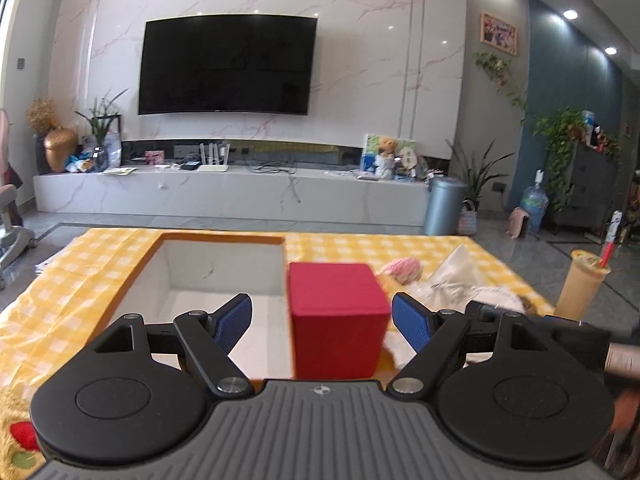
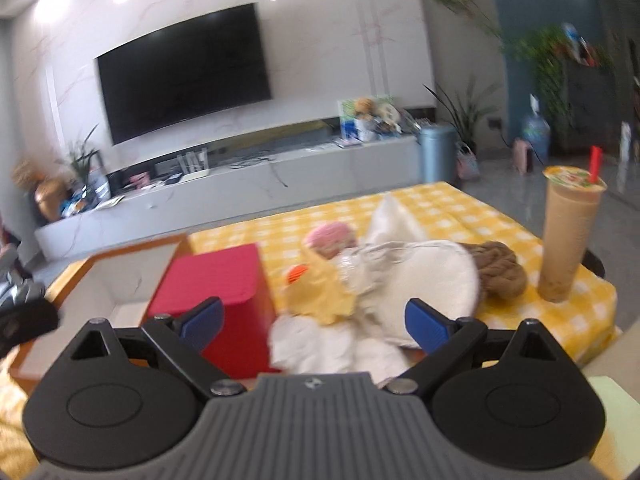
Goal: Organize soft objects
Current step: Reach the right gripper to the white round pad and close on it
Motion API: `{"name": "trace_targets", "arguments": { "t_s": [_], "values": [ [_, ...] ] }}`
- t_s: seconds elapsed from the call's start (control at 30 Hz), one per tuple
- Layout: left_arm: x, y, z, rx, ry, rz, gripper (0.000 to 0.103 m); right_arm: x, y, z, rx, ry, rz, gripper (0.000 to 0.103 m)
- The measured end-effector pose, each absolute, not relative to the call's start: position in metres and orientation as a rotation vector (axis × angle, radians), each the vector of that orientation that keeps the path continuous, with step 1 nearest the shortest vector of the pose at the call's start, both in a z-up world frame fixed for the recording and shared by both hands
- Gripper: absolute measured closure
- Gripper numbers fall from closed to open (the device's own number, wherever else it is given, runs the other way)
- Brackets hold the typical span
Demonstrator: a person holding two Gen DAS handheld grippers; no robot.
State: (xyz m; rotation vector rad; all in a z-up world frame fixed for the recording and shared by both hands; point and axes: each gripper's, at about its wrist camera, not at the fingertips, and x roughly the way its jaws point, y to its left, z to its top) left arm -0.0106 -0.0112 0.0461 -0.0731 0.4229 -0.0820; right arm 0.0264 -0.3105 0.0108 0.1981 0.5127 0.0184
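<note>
A red soft cube [image 1: 338, 318] stands on the yellow checked cloth, against the right wall of an open white box [image 1: 208, 276] with an orange rim. My left gripper [image 1: 322, 322] is open, its blue pads on either side of the cube without touching it. In the right wrist view the cube [image 2: 224, 292] is at left. A pile of soft things lies beside it: a yellow plush duck [image 2: 316, 292], a white cloth [image 2: 420, 280], a pink plush [image 2: 330, 236] and a brown knitted ball [image 2: 500, 270]. My right gripper [image 2: 316, 322] is open over the pile, empty.
A tall milk tea cup [image 2: 568, 236] with a red straw stands at the table's right edge; it also shows in the left wrist view [image 1: 580, 288]. The table [image 2: 460, 208] has a yellow checked cloth. Beyond lies grey floor and a TV cabinet.
</note>
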Motion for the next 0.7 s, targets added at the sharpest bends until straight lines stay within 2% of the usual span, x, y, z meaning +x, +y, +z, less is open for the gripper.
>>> {"name": "trace_targets", "arguments": {
  "t_s": [0.23, 0.47, 0.6, 0.7],
  "values": [
    [0.020, -0.039, 0.045, -0.060, 0.430, -0.166, 0.008, 0.076, -0.367, 0.033, 0.251, 0.661, -0.038, 0.008],
    [0.044, -0.075, 0.032, -0.010, 0.447, -0.163, 0.008, 0.138, -0.389, 0.039, 0.144, 0.733, -0.076, 0.008],
    [0.050, -0.081, 0.018, -0.020, 0.482, -0.187, 0.008, 0.151, -0.418, 0.015, 0.312, 0.712, -0.116, 0.008],
    [0.056, -0.085, 0.004, -0.015, 0.499, -0.191, 0.008, 0.154, -0.443, -0.020, 0.512, 0.773, -0.078, 0.010]
  ]
}}
